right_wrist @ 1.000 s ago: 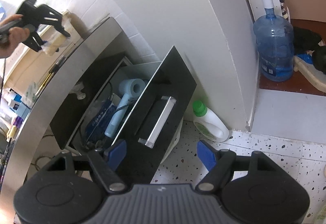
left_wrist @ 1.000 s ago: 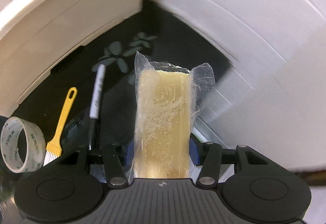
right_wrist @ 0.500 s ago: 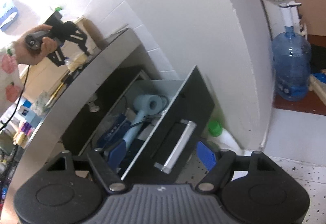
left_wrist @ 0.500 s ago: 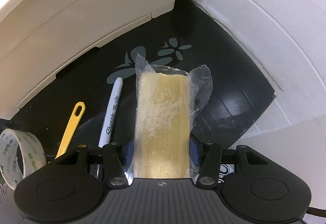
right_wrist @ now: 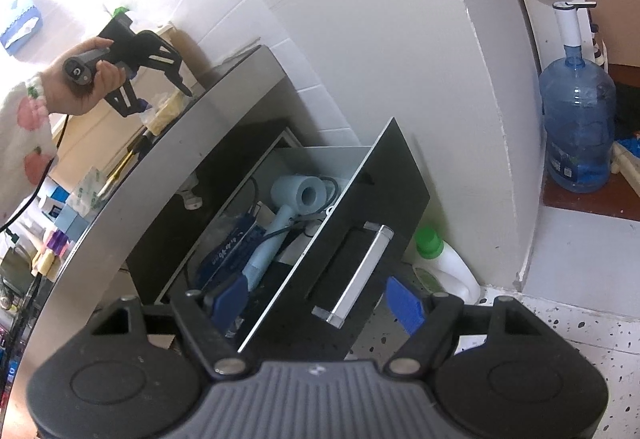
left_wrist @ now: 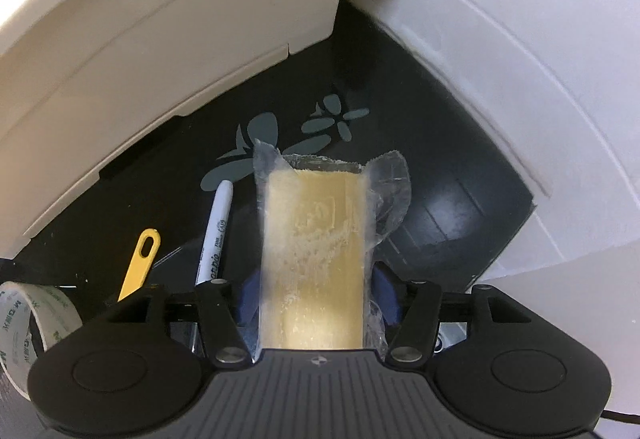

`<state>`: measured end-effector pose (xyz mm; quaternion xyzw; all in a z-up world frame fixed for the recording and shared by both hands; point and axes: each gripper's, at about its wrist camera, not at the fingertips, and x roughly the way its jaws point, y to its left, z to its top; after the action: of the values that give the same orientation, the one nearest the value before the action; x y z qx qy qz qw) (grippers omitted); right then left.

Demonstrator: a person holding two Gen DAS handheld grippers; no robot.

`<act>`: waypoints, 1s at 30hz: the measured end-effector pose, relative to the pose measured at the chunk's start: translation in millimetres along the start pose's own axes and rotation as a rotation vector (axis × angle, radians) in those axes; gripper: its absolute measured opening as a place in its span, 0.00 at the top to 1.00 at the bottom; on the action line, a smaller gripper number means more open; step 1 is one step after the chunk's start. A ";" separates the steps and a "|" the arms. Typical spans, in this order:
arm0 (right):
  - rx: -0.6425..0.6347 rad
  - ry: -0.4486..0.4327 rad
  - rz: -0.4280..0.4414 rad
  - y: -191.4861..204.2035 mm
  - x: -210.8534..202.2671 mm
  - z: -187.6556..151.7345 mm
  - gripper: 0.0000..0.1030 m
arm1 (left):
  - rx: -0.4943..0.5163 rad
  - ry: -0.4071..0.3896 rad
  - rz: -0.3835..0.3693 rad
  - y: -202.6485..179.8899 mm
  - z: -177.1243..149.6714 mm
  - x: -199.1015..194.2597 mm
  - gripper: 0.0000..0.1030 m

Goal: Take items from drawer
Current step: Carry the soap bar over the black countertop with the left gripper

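Black countertop [left_wrist: 420, 143] had drawn nearer as the left gripper [left_wrist: 316, 295], clamped on a wrapped soap bar [left_wrist: 316, 239], descended beside a marker [left_wrist: 216, 235], likely to set it down; the right gripper [right_wrist: 316, 303] waited agape before the open drawer [right_wrist: 304, 207].

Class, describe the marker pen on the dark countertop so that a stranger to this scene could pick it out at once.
Start at the dark countertop with the grey leaf print. Just left of the wrapped yellow bar held in the left tongs lies the marker pen. It is the only white, lettered stick; the brush handle beside it is yellow.
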<state>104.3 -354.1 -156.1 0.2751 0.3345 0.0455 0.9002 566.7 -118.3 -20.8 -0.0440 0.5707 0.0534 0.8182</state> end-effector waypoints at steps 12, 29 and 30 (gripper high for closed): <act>0.012 0.009 0.016 0.8 2.1 -3.2 0.26 | 0.097 0.017 0.133 -10.6 -24.3 -12.0 0.23; 0.042 0.007 0.008 -8.7 -2.8 -4.6 0.26 | -0.096 0.027 0.089 13.1 -2.0 2.2 0.50; 0.040 0.008 0.008 -8.4 -2.1 -4.0 0.26 | -0.109 0.028 0.090 17.6 -0.3 2.7 0.50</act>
<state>99.3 -359.9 -161.8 0.2941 0.3381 0.0435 0.8929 565.0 -100.8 -23.6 -0.0636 0.5796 0.1208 0.8034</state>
